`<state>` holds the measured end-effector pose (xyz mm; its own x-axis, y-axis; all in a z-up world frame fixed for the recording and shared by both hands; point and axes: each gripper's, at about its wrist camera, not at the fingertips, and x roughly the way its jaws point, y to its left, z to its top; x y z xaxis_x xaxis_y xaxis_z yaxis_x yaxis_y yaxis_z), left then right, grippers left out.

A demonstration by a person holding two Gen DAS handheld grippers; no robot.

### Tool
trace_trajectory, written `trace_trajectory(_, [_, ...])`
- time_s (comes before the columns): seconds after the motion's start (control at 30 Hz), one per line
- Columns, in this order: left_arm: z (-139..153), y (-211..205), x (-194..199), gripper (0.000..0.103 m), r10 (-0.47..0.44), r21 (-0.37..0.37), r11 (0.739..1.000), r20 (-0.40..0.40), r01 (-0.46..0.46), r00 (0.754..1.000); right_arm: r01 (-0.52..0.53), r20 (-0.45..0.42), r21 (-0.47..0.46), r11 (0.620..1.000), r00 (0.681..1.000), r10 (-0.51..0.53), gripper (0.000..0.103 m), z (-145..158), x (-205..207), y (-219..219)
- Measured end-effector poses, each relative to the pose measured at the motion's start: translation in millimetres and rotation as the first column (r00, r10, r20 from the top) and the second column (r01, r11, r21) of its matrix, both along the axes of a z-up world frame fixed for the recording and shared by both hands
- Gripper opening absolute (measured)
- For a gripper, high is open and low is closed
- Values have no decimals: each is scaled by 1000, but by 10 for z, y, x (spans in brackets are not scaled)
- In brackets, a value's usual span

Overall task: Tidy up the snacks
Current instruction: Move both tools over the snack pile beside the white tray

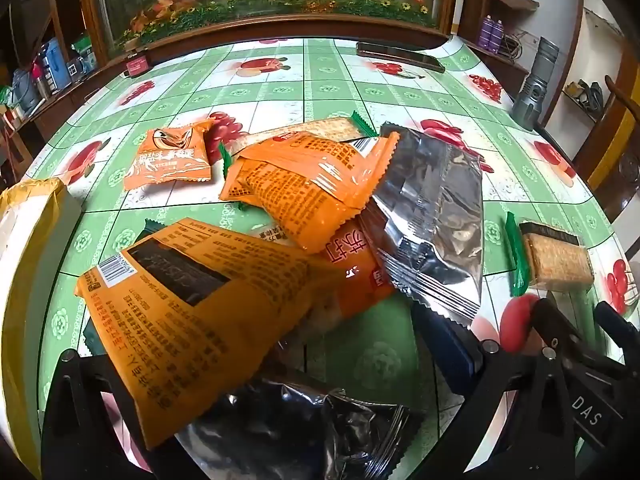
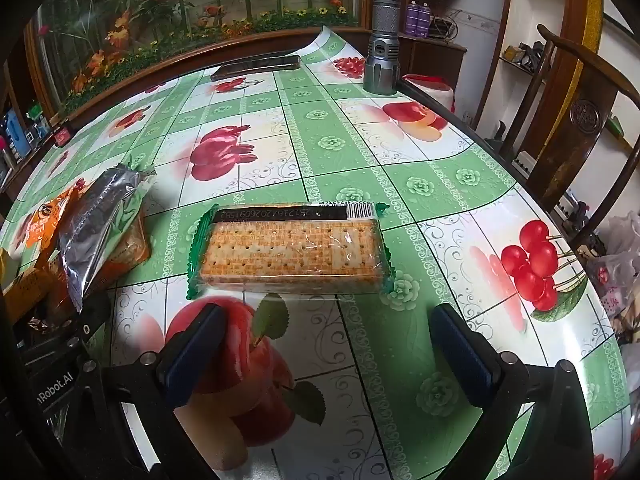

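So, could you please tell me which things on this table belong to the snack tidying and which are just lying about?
Part of the job:
- cracker pack, lying alone before the open right claw
- orange snack packets
- silver foil packet
- small orange packet

Just lying about:
- flashlight, upright
- phone
- purple cans on the shelf

Right gripper [image 2: 324,354] low over table, jaws spread wide, nothing between pads. Left gripper [image 1: 256,364] angled down, right finger [image 1: 444,344] visible, left finger hidden; grip unclear.

Bright daylight, foil glare, fisheye edges (dark corners).
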<state>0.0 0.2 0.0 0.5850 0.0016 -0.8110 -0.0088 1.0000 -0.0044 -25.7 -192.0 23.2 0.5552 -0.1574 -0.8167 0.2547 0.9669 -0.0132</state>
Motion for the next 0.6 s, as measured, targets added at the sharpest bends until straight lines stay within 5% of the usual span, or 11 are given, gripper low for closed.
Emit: trace_trajectory(0.6, [3,7,-150,103,57,-2,998,-22,-58,998,13,-27,13,1000,1000,-12,103,8,-151,62])
